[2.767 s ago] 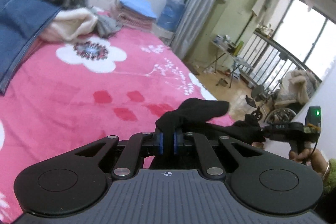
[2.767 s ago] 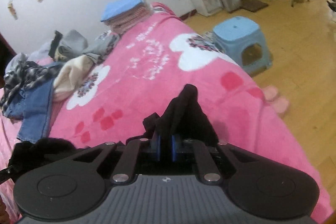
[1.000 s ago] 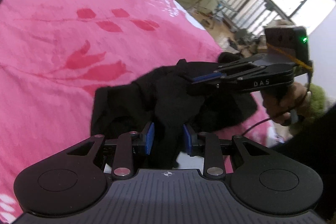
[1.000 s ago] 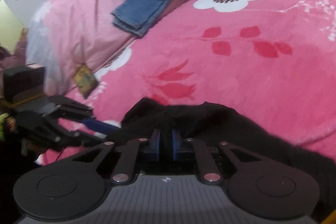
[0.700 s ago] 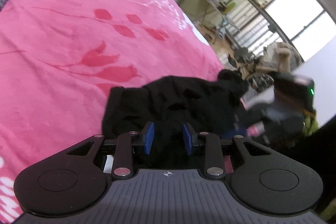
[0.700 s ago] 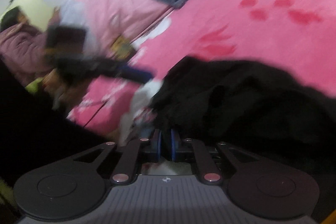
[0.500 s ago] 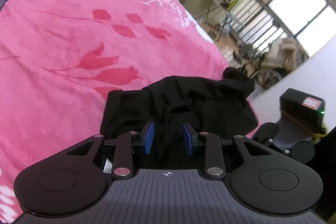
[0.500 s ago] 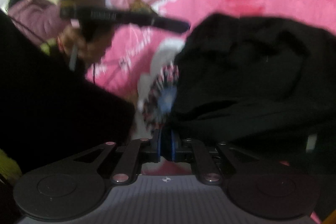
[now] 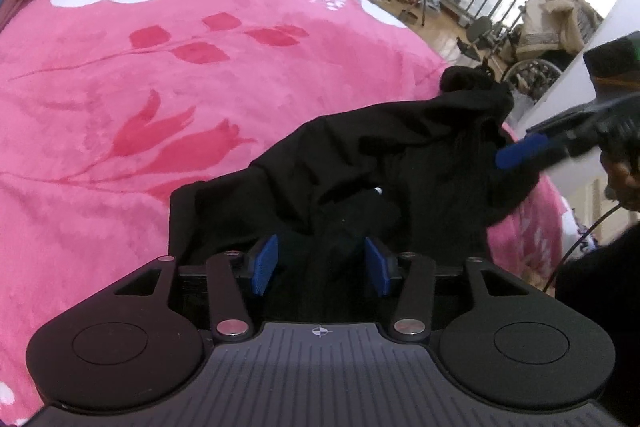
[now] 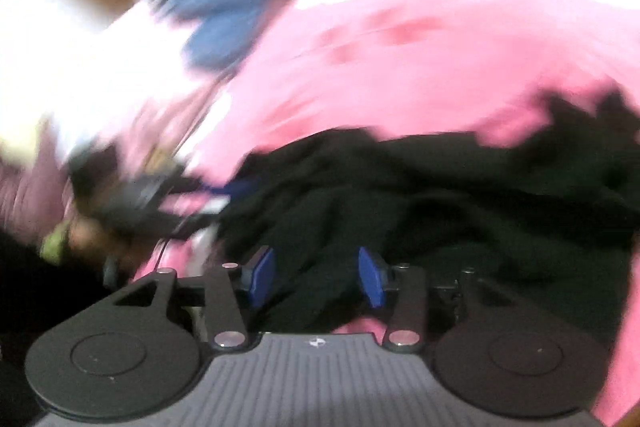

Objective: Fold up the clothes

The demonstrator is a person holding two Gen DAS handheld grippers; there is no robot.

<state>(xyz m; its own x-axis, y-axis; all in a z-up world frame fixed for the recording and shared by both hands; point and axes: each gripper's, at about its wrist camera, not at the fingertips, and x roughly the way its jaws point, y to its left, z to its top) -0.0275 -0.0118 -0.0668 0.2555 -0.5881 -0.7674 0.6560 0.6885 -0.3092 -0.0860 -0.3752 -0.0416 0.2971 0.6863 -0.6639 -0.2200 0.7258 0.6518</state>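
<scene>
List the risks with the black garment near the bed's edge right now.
1. The crumpled black fabric garment lies at the corner of the pink floral blanket, one end overhanging; it may slide off.
2. Both the left gripper and the right gripper are opening with cloth between their jaws, so the bunched folds may slump.
3. The right wrist view is heavily blurred; a fast sweep could snag the cloth.

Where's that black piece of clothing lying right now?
The black garment lies rumpled on the pink flowered blanket, at the near edge of the bed. In the left wrist view it is just ahead of the left tongs.
</scene>
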